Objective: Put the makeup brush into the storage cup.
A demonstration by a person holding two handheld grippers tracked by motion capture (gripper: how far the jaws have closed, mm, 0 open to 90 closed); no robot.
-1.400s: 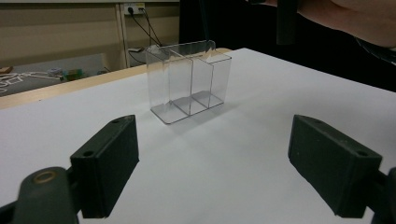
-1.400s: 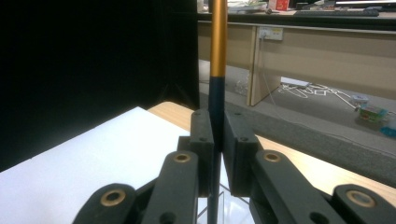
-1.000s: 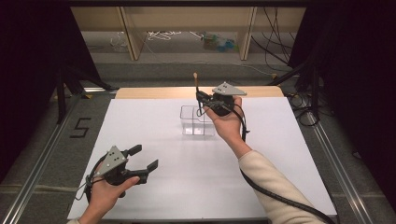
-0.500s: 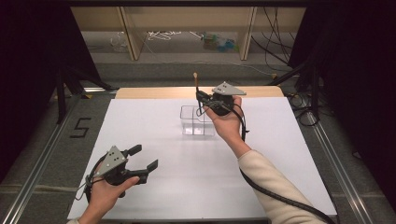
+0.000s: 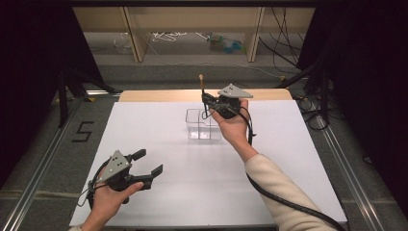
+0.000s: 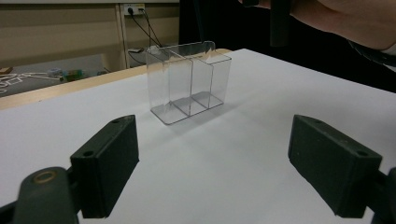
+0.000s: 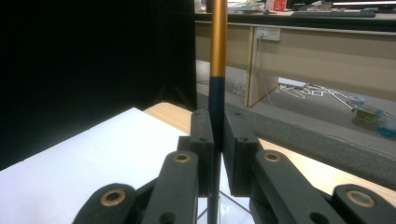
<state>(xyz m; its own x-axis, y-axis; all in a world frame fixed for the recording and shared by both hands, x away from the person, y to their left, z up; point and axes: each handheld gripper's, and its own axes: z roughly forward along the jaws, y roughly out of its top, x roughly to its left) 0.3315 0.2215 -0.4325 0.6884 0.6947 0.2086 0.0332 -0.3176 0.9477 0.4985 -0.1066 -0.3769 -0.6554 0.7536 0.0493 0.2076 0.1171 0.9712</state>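
The lower end of the brush (image 5: 202, 96) is hard to make out in the high view, where it is lost against the clear divided container (image 5: 204, 124); in the right gripper view its top is cut off by the upper edge of the frame and its foot is hidden behind the jaws. In the left gripper view, a dark stick end is seen hanging at the top edge, below a hand cropped at the upper right.

The brush is held upright, its long axis vertical: a dark lower shaft, an orange-gold upper part (image 7: 218, 37), and a pale tip pointing up. It is seen just above the centre of the high view, over the container's back edge.

The right gripper (image 5: 211, 103) is clamped on the shaft. The left gripper (image 5: 146, 163), at the lower left, is held with its jaws wide apart and nothing between them.

Compared with the earlier frames, nothing has shifted; both hands are unmoved.
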